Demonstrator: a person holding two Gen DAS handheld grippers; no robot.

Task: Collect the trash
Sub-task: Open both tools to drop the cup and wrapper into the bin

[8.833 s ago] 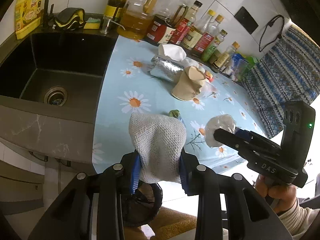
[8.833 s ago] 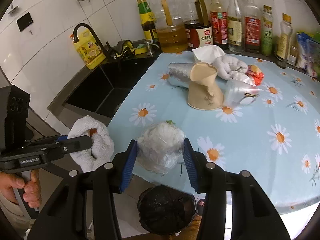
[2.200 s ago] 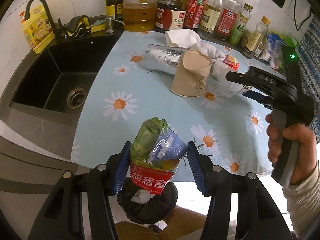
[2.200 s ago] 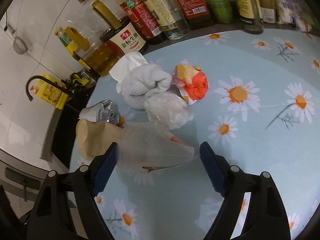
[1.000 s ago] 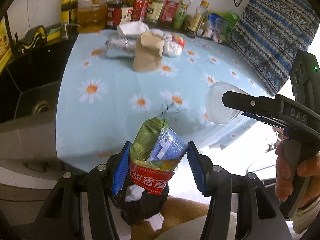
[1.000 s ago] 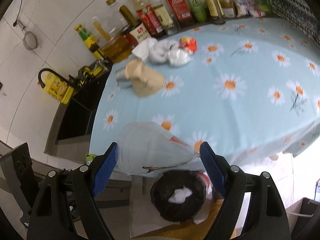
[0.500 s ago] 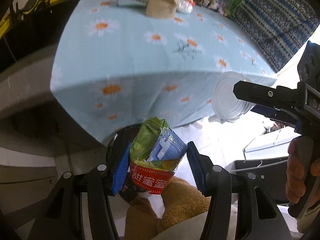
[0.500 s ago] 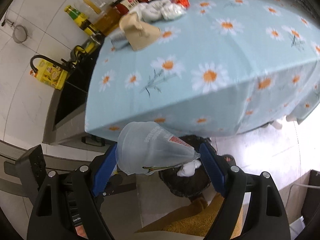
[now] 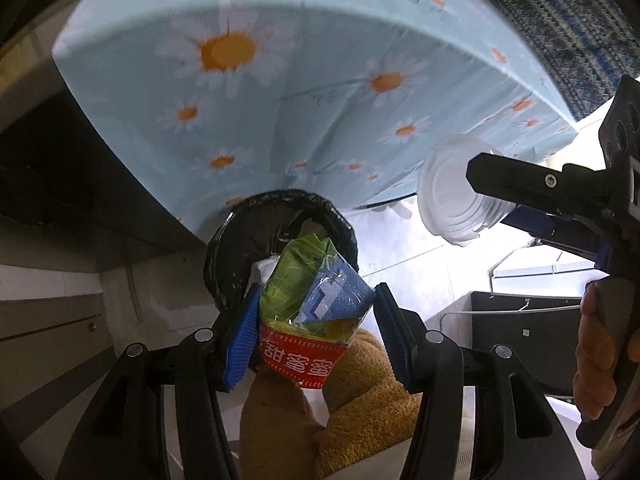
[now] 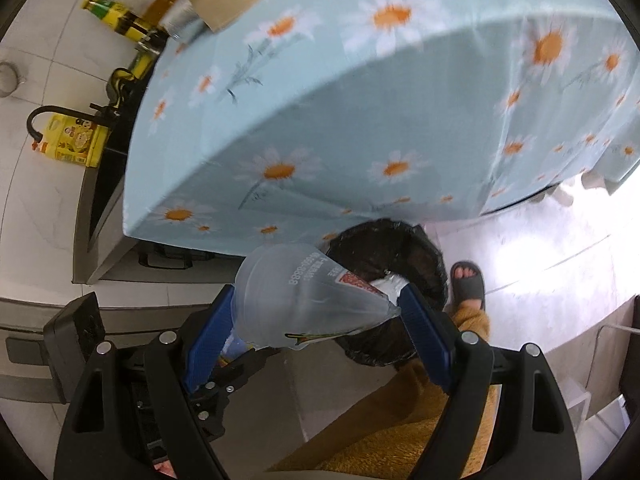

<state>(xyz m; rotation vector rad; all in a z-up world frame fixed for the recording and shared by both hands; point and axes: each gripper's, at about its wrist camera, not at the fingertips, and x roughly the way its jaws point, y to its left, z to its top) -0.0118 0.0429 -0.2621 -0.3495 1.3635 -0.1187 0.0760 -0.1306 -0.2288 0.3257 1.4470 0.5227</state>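
Crumpled snack wrapper pinched tight in the left gripper, right over the black-lined bin on the floor under the tablecloth's edge. Beside it, the right gripper clamps a clear plastic cup, squashed between its pads, just above the bin rim. White trash already inside.

I see a blue daisy-print tablecloth hanging over the counter edge. At the far left a yellow bottle stands beside a black faucet, with a green-capped bottle farther back. A slippered foot rests on the pale floor, right.
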